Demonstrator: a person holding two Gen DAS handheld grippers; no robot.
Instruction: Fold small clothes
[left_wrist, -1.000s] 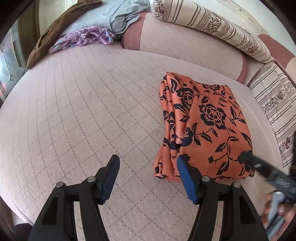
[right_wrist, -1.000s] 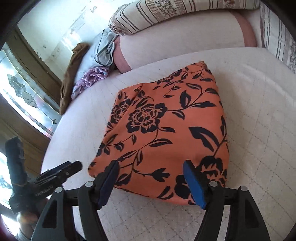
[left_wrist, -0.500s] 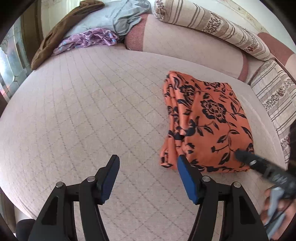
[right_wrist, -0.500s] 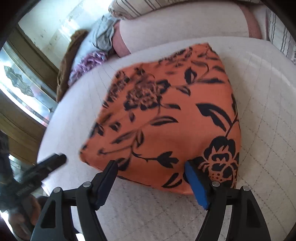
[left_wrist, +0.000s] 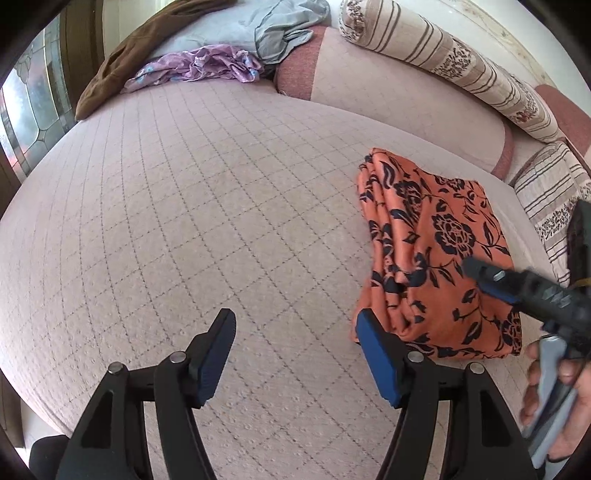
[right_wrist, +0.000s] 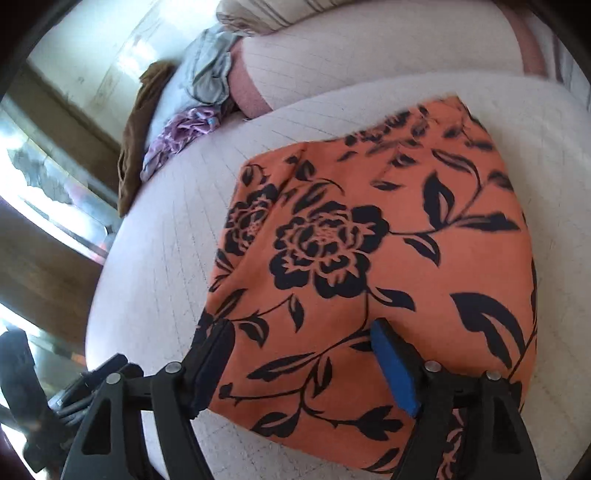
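A folded orange garment with black flowers (left_wrist: 436, 258) lies on the right of the quilted bed (left_wrist: 184, 221). My left gripper (left_wrist: 295, 321) hangs over bare bed just left of the garment's near corner. Its jaws are opening and nothing is between them. My right gripper (right_wrist: 301, 328) stands open over the garment (right_wrist: 369, 240) at its near edge, with both fingers above the cloth and no fold pinched between the pads. In the left wrist view the right gripper's finger (left_wrist: 480, 275) reaches in over the garment, with a person's hand (left_wrist: 554, 387) on its handle.
A purple garment (left_wrist: 195, 66), a light blue one (left_wrist: 251, 22) and a brown one (left_wrist: 122, 62) lie heaped at the bed's far left. A striped bolster (left_wrist: 443, 55) runs along the back and a striped pillow (left_wrist: 546, 199) sits at the right. The left gripper (right_wrist: 110, 365) shows at the bed's edge.
The right gripper has moved forward and now hangs over the garment's near edge. The left gripper has drawn away a little, leaving the garment further to its right.
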